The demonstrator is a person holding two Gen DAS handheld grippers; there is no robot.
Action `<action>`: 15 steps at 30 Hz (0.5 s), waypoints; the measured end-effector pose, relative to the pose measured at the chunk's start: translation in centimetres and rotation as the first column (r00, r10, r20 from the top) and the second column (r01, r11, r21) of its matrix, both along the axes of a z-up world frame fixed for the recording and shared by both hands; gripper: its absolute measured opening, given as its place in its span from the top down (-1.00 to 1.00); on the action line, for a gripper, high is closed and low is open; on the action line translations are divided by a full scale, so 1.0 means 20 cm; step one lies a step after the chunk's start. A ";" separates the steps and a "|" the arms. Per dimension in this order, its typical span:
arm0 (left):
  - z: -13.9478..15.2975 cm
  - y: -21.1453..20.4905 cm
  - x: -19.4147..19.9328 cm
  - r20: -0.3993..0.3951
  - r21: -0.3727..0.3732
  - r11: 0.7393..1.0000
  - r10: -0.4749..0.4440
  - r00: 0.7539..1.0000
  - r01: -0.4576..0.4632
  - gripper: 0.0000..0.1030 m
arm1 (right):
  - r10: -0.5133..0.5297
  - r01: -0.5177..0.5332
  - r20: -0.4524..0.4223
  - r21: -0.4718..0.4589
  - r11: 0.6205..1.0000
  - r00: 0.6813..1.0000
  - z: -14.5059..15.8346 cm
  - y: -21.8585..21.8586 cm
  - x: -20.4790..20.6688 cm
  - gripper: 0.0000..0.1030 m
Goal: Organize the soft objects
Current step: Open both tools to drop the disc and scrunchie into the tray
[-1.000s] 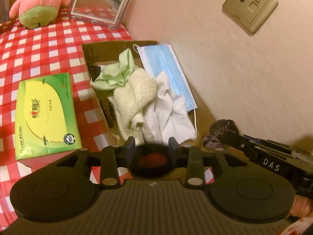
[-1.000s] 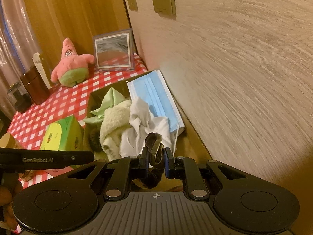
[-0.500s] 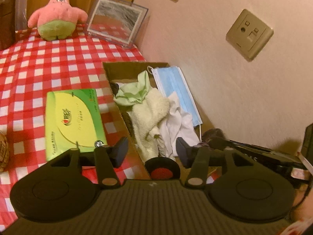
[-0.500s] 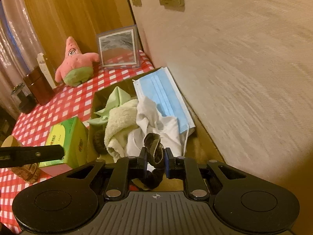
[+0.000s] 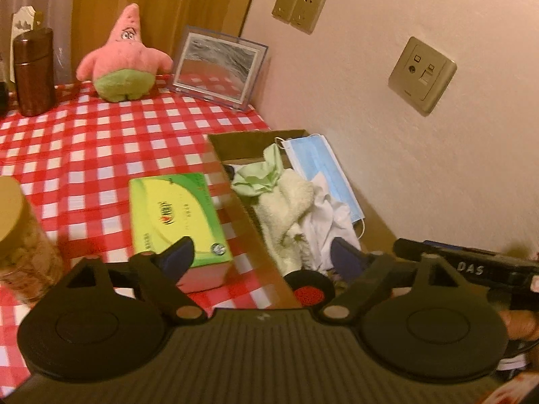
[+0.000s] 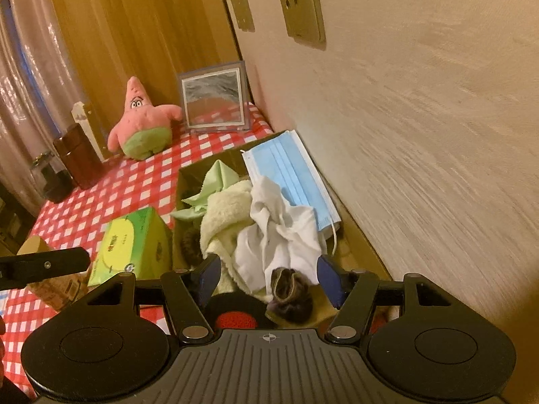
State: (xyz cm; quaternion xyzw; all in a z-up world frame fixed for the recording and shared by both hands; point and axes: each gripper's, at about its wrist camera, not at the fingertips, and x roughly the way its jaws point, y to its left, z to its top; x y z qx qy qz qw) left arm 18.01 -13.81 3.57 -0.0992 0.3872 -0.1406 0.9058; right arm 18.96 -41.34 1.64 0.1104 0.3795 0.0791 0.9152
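dropping a scrunchie into the box
right hand-held gripper [image 6: 267, 277] is gaping wide, empty, over the scrunchie [image 6: 290, 294] lying in the box [image 6: 187, 178]; left hand-held gripper [image 5: 261, 259] is likewise gaping, empty; next, i judge, fetching patrick [image 6: 141, 121].

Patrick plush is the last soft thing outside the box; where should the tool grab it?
Grip the plush by its pointed pink head, coming from above. It sits upright on the tablecloth; the head narrows to a cone, while the green bottom looks too wide for the jaws.

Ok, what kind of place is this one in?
Probably a home room: a table with a checked tablecloth against a wall with sockets, a pink plush toy and a picture frame at the back.
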 end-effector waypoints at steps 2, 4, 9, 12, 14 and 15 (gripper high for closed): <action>0.01 0.03 -0.04 0.000 0.011 1.000 0.008 1.000 -0.008 -0.76 | -0.007 0.007 0.001 -0.002 1.000 1.000 0.03 0.01 -0.04 -0.23; 0.03 0.08 -0.08 0.007 0.011 1.000 0.018 1.000 -0.018 -0.80 | -0.009 0.009 0.011 -0.011 1.000 1.000 0.07 0.04 -0.08 -0.23; 0.05 0.19 -0.21 0.022 0.013 0.999 0.047 0.999 -0.047 -0.95 | -0.006 0.006 0.024 -0.037 0.999 1.000 0.16 0.13 -0.19 -0.24; 0.04 0.26 -0.29 0.012 0.019 0.998 0.057 0.998 -0.057 -0.99 | 0.001 0.000 0.024 -0.052 0.999 1.000 0.18 0.20 -0.26 -0.26; 0.03 0.30 -0.33 -0.004 0.019 0.998 0.063 0.998 -0.063 -0.99 | 0.005 -0.004 0.016 -0.055 0.998 1.000 0.18 0.25 -0.30 -0.27; 0.02 0.31 -0.35 -0.011 0.020 0.998 0.065 0.998 -0.065 -0.99 | 0.009 -0.008 0.011 -0.056 0.998 1.000 0.18 0.28 -0.32 -0.28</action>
